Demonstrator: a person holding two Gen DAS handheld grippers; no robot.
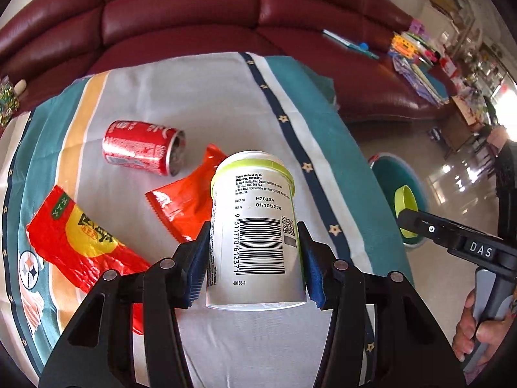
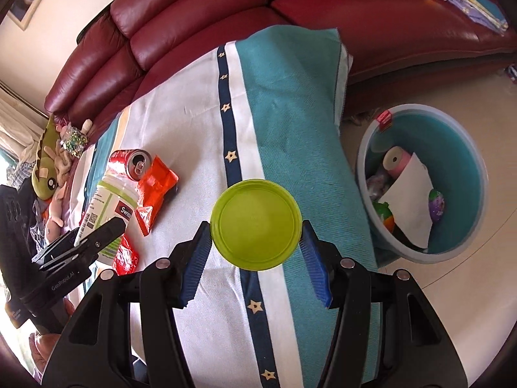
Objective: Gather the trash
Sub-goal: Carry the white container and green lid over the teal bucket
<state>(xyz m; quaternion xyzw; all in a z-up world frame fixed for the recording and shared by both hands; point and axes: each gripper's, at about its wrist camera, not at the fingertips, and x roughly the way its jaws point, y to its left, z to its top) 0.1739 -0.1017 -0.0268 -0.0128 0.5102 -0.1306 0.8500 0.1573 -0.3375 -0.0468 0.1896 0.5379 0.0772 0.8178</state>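
Now gripped — bottle (image 1: 255,226) clamped in left jaws, lid (image 2: 256,224) pinched in right jaws; beyond the left jaws, can (image 1: 143,147) and wrappers (image 1: 184,207) on the tabletop (image 1: 200,97); bin (image 2: 423,181) right of the right jaws.

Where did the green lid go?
The green lid is pinched in the right gripper, held above the striped cloth. The blue bin sits on the floor to its right.

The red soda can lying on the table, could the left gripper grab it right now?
Probably not yet. The left gripper is shut on the white plastic bottle, so its jaws are full. The red soda can lies uncovered on the striped tablecloth; drop the bottle first.
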